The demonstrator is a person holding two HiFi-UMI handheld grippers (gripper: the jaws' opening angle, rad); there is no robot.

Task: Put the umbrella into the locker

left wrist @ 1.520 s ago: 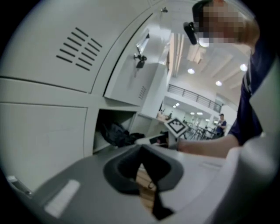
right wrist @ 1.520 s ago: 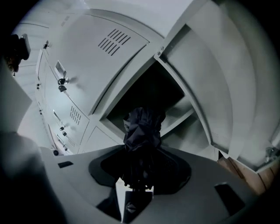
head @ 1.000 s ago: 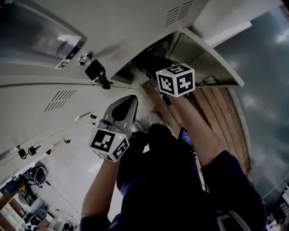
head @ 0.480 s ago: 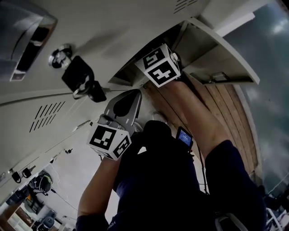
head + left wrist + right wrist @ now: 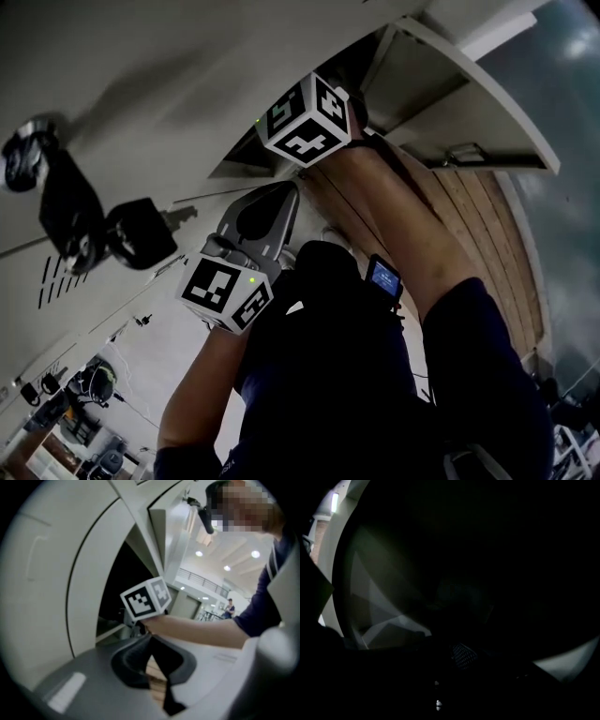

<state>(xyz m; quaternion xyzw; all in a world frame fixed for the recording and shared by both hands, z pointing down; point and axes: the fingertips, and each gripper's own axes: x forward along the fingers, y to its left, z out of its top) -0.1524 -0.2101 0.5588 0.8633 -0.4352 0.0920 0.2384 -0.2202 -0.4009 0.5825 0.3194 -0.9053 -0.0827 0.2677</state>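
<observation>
1. Nearest the camera, the grey two-jaw left gripper [image 5: 279,195] hangs just below the opening. Its jaw tips are together, with nothing between them.
2. Just above it, the right gripper [image 5: 305,117], topped by its black-and-white marker cube, reaches into a compartment of the pale grey metal locker [image 5: 187,84]. The locker's door [image 5: 450,94] stands swung open over the wooden plank floor [image 5: 469,225]. The jaws are closed tight. The gripper's own view is almost black, and nothing can be made out between them.
3. No view shows the umbrella plainly. If it is here, it lies in the dark compartment ahead of the right gripper.
4. By judgement, it should handle as a light thing, stiff along the shaft but soft and slippery over the cloth. The handle, or the middle of the rolled bundle, is the likely place to take hold.
5. Its pointing and long axis cannot be read. It would probably sit best lengthwise along the compartment's depth.
</observation>
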